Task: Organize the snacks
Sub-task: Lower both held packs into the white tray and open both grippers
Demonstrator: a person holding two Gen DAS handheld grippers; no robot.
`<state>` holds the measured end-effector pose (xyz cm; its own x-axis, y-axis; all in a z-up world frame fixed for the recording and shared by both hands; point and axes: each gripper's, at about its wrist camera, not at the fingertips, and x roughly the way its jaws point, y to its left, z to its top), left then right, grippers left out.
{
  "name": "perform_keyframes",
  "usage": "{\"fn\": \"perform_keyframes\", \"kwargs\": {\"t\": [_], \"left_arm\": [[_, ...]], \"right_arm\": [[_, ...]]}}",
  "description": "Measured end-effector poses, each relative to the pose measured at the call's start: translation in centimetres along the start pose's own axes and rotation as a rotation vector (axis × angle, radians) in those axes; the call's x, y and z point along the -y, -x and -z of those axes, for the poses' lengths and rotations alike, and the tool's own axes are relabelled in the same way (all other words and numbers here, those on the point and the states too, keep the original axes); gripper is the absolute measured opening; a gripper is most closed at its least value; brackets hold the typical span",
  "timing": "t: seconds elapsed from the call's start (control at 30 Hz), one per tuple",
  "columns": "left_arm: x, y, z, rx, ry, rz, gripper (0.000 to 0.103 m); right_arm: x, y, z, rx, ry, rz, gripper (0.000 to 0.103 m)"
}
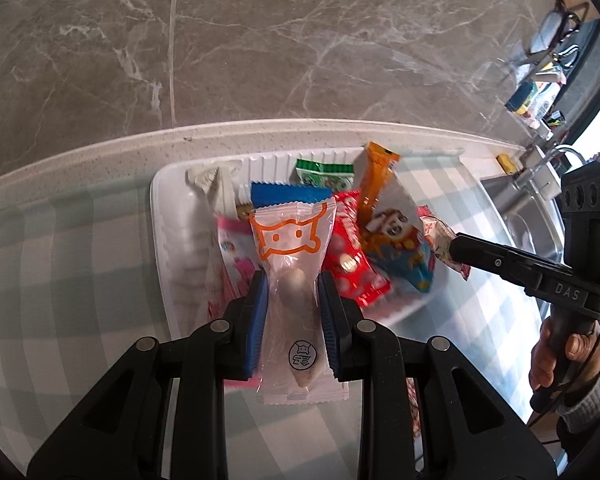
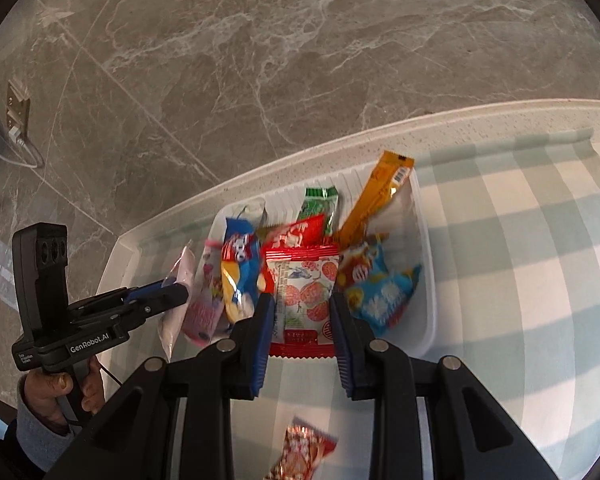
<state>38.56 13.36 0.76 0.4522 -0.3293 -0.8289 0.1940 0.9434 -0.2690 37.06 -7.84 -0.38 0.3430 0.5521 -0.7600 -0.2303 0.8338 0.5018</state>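
Clear orange-print packet (image 1: pixel 289 280) clamped lengthwise in left tool (image 1: pixel 291 304), hanging over near edge of white tray (image 1: pixel 159 216); strawberry packet (image 2: pixel 306 292) pinched in right tool (image 2: pixel 302 316), likewise above tray's near rim, loose red packet (image 2: pixel 304 454) lying behind on counter (image 2: pixel 520 240)

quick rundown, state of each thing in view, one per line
left tongs: shut on clear orange-print packet
right tongs: shut on red-edged white packet
white tray: holding a pile of snack packets
orange stick pack: leaning on the tray's far rim
red patterned packet: on the checked cloth, outside the tray
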Motion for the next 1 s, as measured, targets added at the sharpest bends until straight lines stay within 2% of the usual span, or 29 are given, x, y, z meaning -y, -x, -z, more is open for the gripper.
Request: {"fn": "perform_keyframes", "kwargs": {"t": [0.33,0.67,0.83,1.0], "left_arm": [[-0.9,-3.7,-2.6,-0.021,0.004,-0.02,0.023],[-0.4,-6.2,-4.5,-0.015,0.003,-0.018,0.024],[0.2,-6.9,-5.0,-0.007,-0.018,-0.024,0.025],[0.3,-6.3,-5.2,0.012,-0.024,-0.042,0.026]], "right_arm": [[0.9,-3.6,-2.5,-0.025,-0.031,0.0,0.031],[1.4,-6.1,-3.9,-0.031,-0.038,0.037,0.031],[1.1,-6.7,-4.1,-0.032,-0.013,0.062,0.035],[1.0,-5.7,-4.2,-0.003,0.0,0.073,0.035]]}}
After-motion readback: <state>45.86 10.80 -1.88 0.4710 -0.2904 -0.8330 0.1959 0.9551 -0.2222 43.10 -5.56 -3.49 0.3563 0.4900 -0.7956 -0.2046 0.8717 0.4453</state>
